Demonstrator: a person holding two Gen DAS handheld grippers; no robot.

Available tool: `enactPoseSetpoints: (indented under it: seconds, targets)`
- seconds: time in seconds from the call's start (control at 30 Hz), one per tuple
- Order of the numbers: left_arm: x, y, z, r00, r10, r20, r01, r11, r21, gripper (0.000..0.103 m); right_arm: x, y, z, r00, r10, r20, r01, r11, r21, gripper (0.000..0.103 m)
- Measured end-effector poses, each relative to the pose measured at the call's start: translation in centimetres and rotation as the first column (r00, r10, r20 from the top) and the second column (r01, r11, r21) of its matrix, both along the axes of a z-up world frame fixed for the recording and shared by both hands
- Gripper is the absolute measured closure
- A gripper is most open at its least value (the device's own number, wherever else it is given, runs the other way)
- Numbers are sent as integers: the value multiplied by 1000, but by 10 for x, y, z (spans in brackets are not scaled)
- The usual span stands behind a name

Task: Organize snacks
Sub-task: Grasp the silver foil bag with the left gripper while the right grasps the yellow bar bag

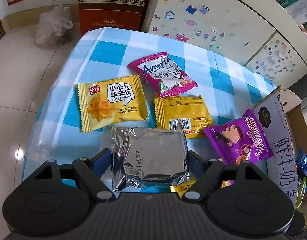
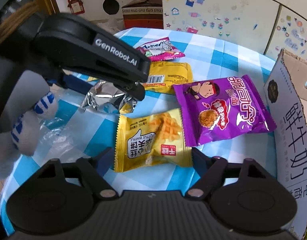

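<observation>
While left tongs [image 1: 148,156] straddle foil packet [image 1: 149,156], waffle [image 2: 151,140].

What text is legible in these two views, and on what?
"LITTLE WAFFLE": yellow waffle packet.
"Ameri…", cut off: pink packet.
"2025年10月", partly creased: silver foil packet, between the left tool's fingers.
"GenRobot.AI": side of the left tool, seen from the right wrist.
"鲜牛奶": cardboard box.
Barcode digits and fine print on the back-up yellow packet: too small.
Purple packet lettering: stylised, not sure.
</observation>
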State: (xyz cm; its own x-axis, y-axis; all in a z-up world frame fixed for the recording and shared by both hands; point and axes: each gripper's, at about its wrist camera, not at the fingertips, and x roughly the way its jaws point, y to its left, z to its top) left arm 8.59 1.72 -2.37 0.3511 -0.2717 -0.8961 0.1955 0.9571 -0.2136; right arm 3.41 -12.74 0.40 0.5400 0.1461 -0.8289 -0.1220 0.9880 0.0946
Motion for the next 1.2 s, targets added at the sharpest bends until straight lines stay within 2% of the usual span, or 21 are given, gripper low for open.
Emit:
enactPoseSetpoints:
  seconds: [0.07, 0.2, 0.27, 0.5, 1.2]
  targets:
    - [-1, 0, 2, 1000, 5, 5, -5, 1000, 2, 18, 0, -1, 2, 1000, 5, 3, -5, 1000, 16, 43]
    - [-3, 2, 5, 1000, 11, 11, -11, 1000, -8, 18, 0, -3, 3, 1000, -2, 2, 2, 999, 42, 51]
    - [-3, 2, 7, 1000, 15, 8, -15, 1000, -12, 18, 1, -5, 5, 1000, -2, 3, 2, 998, 55, 65]
    - [-7, 1, 13, 1000, 12, 21, -12, 1000, -10, 18, -1, -3, 7, 1000, 20, 0, -20, 997, 73, 69]
    - [-20, 2, 36, 997, 18, 81, -19, 1000, 7, 18, -7, -7, 30, 997, 19, 73, -26, 994, 107, 83]
